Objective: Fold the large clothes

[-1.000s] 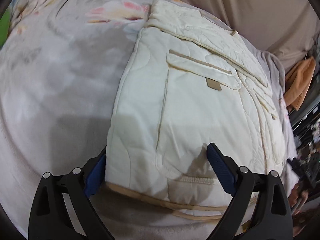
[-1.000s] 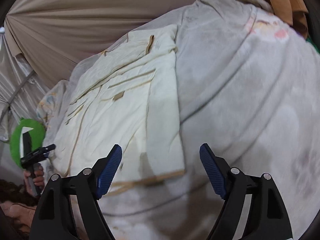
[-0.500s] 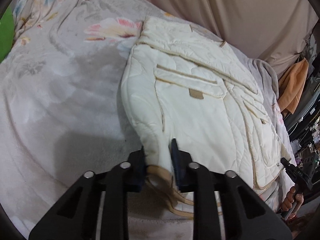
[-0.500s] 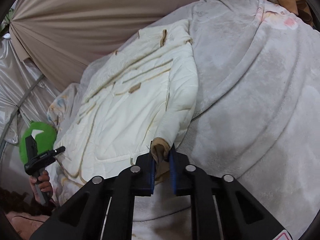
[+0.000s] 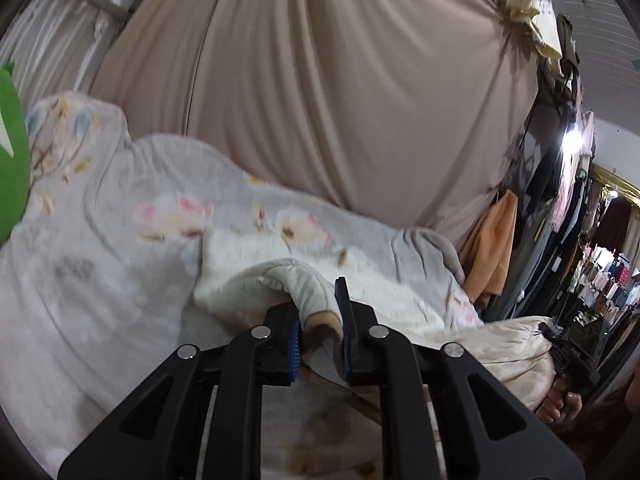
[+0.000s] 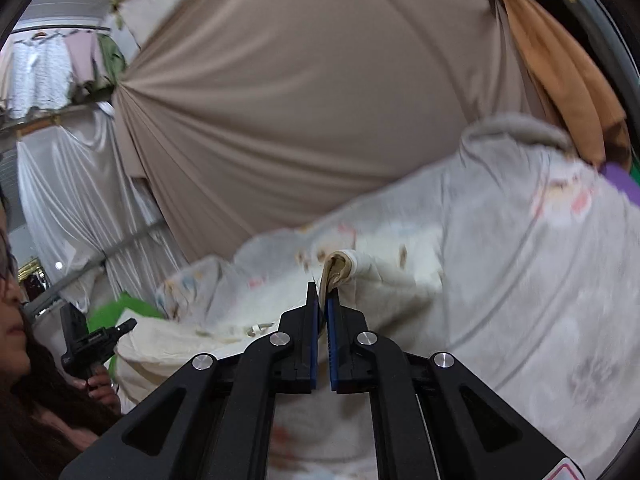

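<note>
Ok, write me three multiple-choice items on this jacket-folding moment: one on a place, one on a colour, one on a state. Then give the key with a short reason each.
1. Where does the orange garment hang?
A. at the right of the bed, beside the beige drape
B. flat on the bed under the jacket
C. between the left gripper's fingers

2. What colour is the trim on the cream jacket's hem?
A. blue
B. tan
C. green

3. What state is the right gripper in?
A. wide open over the blanket
B. shut on nothing
C. shut on the jacket's hem

Key:
1 A, in the left wrist view it hangs by the beige drape, past the floral blanket's right edge.
2 B, tan binding shows in the left gripper and at the right one.
3 C, its blue pads pinch the tan edge.
</note>
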The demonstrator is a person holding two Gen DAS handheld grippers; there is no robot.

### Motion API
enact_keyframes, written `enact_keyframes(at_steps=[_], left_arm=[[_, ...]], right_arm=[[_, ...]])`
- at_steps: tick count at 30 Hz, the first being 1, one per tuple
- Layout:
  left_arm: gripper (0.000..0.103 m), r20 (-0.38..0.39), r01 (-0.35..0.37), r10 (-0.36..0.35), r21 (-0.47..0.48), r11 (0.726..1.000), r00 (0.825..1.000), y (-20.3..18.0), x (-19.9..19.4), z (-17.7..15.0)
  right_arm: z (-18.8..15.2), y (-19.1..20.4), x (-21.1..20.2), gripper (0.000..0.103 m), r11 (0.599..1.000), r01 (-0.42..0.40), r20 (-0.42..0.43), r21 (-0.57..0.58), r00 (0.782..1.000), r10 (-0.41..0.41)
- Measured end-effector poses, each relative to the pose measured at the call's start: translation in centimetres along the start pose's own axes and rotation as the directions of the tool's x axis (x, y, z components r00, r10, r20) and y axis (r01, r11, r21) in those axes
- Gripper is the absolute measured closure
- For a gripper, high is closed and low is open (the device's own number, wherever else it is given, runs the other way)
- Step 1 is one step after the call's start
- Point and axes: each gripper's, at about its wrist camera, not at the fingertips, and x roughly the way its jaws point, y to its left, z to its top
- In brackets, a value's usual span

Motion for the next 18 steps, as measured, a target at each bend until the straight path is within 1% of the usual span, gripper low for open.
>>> enact_keyframes(at_steps=[2,4,6,9,10,11,12,14,15,17,18], left_arm=[[0.088,-0.001,-0.032,0.032,0.0,1.0,1.0,0.1,2.0,1.9],[0.088,-0.028,-0.055,0.055,-0.001,0.998,0.998,0.6,5.3,3.9],[0.088,-0.065,-0.104,0.105,0.01,0.995,0.992,1.2,9.0,5.6],[0.089,-0.126,-0.202,0.205,0.04,0.979,0.971,2.6,15.8,7.8],[0.088,-0.146,-0.225,0.23,0.048,0.973,0.962,2.9,17.4,8.1],[0.088,-0.171,-0.252,0.259,0.057,0.966,0.951,3.5,19.6,8.2],[0.088,-0.201,-0.285,0.291,0.058,0.957,0.935,4.3,22.0,8.2],[0.088,-0.252,-0.326,0.336,0.08,0.942,0.908,5.5,25.3,7.5],[0.088,-0.282,-0.35,0.363,0.097,0.932,0.888,6.2,27.3,7.1],[0.088,-0.324,-0.376,0.399,0.135,0.917,0.858,7.2,29.7,6.0],[0.087,-0.349,-0.389,0.418,0.154,0.908,0.839,8.0,31.0,5.2]], right_arm=[[1.6,0.5,1.3,0.099,0.999,-0.012,0.026,-0.039,1.0,0.013],[3.2,0.2,4.1,0.099,0.997,0.003,0.031,-0.073,1.0,-0.001],[4.7,-1.0,7.6,0.099,0.998,0.017,0.013,-0.067,1.0,-0.017],[6.6,-3.5,13.2,0.099,0.997,0.063,-0.045,-0.048,0.997,-0.065],[7.1,-4.5,15.1,0.099,0.996,0.078,-0.068,-0.036,0.994,-0.08],[7.4,-5.6,16.9,0.099,0.995,0.094,-0.088,-0.02,0.991,-0.096],[7.7,-6.7,18.7,0.099,0.994,0.11,-0.112,-0.01,0.988,-0.11],[7.4,-8.6,22.5,0.099,0.988,0.154,-0.163,0.002,0.975,-0.152],[7.1,-9.5,24.1,0.099,0.985,0.175,-0.192,0.008,0.966,-0.17],[6.2,-11.6,27.5,0.099,0.974,0.226,-0.254,0.01,0.943,-0.216],[5.7,-12.4,28.7,0.099,0.97,0.245,-0.278,0.008,0.932,-0.233]])
